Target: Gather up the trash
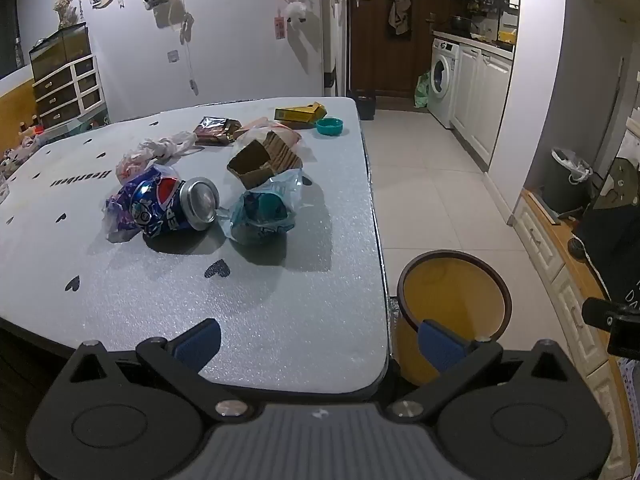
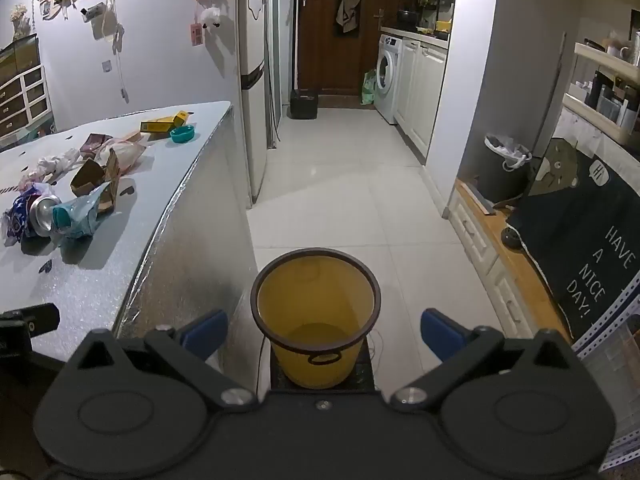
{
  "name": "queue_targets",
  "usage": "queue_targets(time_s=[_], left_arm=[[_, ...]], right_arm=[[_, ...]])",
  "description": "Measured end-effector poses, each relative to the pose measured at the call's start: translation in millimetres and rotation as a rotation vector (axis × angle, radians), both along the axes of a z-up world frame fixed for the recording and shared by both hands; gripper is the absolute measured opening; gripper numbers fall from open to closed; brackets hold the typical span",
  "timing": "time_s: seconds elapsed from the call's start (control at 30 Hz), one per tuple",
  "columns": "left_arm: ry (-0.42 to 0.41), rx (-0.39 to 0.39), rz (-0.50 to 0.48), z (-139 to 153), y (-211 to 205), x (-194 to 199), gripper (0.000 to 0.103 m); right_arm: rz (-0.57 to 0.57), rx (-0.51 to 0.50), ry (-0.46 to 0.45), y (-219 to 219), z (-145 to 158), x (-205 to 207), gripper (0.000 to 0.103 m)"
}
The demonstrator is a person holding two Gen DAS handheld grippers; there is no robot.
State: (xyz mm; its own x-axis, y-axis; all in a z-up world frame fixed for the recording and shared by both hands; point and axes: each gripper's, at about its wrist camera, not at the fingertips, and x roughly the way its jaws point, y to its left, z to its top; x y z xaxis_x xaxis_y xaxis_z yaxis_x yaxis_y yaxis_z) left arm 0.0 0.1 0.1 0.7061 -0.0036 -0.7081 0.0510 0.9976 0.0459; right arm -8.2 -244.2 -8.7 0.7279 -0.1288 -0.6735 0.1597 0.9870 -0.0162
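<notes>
Trash lies on the grey foam-topped table: a crushed blue Pepsi can, a teal plastic pouch, a torn cardboard box, a crumpled white bag, a dark foil wrapper, a yellow carton and a teal lid. A yellow bin with a dark rim stands on the floor beside the table's near corner. My left gripper is open over the table's near edge, well short of the can. My right gripper is open above the bin, nothing between its fingers.
White floor tiles run past a fridge toward a washing machine and a brown door. A low wooden cabinet with a dark cloth and a grey lined bin stands at right. A drawer chest stands behind the table.
</notes>
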Motion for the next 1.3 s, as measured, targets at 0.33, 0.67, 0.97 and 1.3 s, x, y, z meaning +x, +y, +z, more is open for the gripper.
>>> queue_targets(time_s=[0.33, 0.67, 0.97, 1.3], left_arm=[[-0.004, -0.004, 0.000, -0.1, -0.2, 0.0, 0.103], [-0.010, -0.005, -0.003, 4.3, -2.2, 0.4, 0.103], [-0.022, -0.021, -0.005, 6.1, 0.8, -1.9, 0.103], [-0.025, -0.022, -0.006, 6.4, 0.6, -2.6, 0.103]], right_arm=[[0.001, -0.006, -0.001, 2.4, 1.3, -1.7, 0.103], [0.002, -0.007, -0.003, 2.9, 4.6, -2.9, 0.103], [0.007, -0.018, -0.010, 5.0, 7.9, -4.8, 0.103], [0.009, -0.021, -0.013, 5.2, 9.1, -4.8, 0.103]])
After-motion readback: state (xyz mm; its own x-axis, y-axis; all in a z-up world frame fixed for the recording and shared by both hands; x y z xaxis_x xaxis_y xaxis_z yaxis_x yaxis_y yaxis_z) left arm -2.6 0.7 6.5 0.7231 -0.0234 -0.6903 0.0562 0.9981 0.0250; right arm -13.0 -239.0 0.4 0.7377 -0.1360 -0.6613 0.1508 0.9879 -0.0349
